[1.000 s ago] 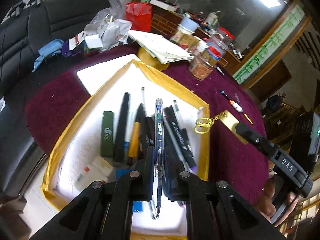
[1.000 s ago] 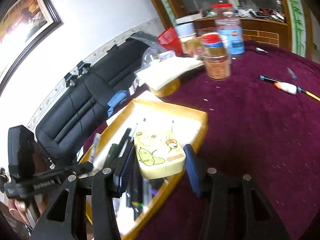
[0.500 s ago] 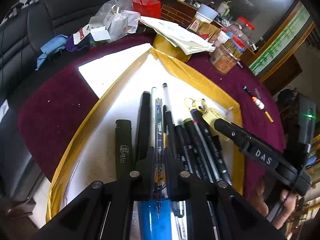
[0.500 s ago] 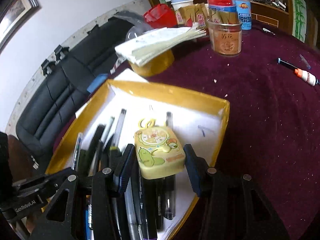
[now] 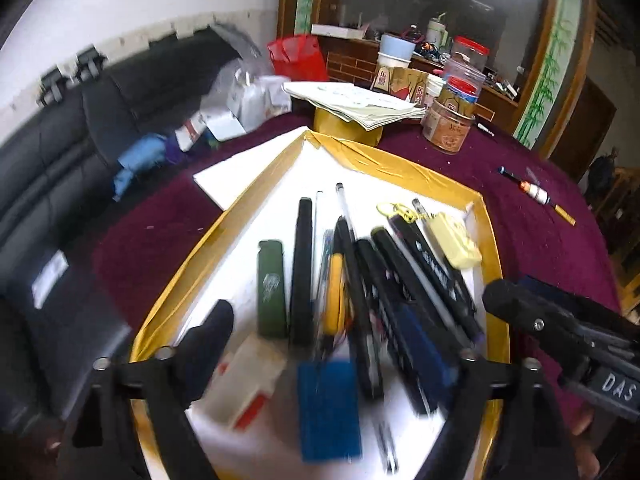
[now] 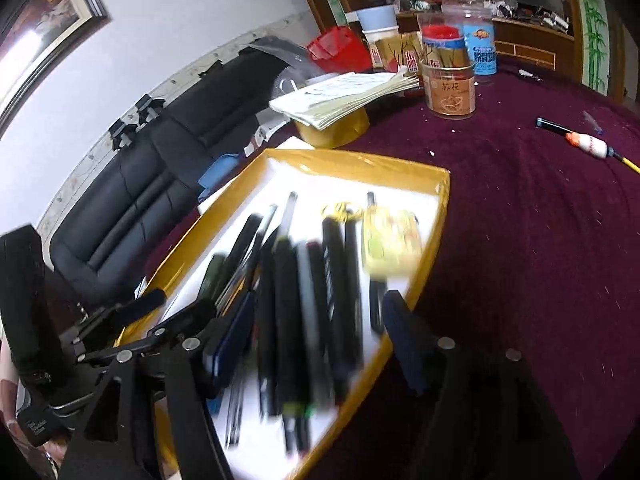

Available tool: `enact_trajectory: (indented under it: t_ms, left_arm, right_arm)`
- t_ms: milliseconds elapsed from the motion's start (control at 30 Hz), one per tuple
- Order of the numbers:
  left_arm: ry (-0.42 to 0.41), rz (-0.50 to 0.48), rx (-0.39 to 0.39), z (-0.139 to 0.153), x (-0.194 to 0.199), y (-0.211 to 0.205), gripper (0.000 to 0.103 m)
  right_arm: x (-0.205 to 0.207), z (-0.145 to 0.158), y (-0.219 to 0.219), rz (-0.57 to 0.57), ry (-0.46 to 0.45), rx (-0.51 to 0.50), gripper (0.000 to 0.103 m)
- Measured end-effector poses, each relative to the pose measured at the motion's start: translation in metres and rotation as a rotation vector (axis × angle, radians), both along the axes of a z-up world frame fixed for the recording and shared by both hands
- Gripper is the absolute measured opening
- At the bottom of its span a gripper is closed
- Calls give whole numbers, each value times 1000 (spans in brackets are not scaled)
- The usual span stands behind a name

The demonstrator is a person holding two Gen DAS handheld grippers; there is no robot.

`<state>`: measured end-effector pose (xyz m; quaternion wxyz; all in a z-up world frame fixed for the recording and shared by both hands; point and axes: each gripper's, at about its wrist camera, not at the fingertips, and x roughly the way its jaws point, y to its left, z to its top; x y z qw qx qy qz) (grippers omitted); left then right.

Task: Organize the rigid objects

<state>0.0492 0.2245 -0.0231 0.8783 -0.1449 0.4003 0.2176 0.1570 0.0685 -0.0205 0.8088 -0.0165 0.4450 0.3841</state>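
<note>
Both claws are seen spread wide, their jaws having just been opening, with nothing pinched. The left claw [image 5: 336,344] hangs over the gold-edged, white-lined shallow tray [image 5: 404,170] on the maroon-clothed desk [image 5: 532,248], where a row of dark pens and markers [image 5: 400,272] lies lengthwise. The pale yellow cartoon-printed eraser-like block [image 6: 390,242] is seen lying in the tray near its right wall, ahead of the right claw [image 6: 320,320], apart from its fingers.

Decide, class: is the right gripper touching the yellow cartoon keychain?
Apart. The right wrist view shows the right gripper, jaws just opened, wide, with the yellow cartoon keychain lying beyond its fingertips in the tray.
</note>
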Motion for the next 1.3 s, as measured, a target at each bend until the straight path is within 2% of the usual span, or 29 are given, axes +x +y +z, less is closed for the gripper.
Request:
enact_trajectory:
  t_ms: [133,233,300,433,900,1300]
  left_arm:
    - [26,6,93,9,-26,-20,90]
    - [3,35,93,15,-46,-18,90]
    - [-4,57,111,18,-54,-16,94]
    - [12,83,113,14,-62,-13,96]
    - [37,100,149,12,-65,-16,96]
    - [48,73,135,7,-58,-15,96]
  right_arm:
    - [-34,1,-13,-19,-30,-56,67]
    - [-51,4,-14,-10,-59,-81,67]
    - [-58,6,-12,2,-66,-87,67]
    - [-71,9,-12,-24,-108,-110,67]
    - [-74,5,-15,-13,-96,-83,67]
    - [-69,5,-15,-26,-92,-83,67]
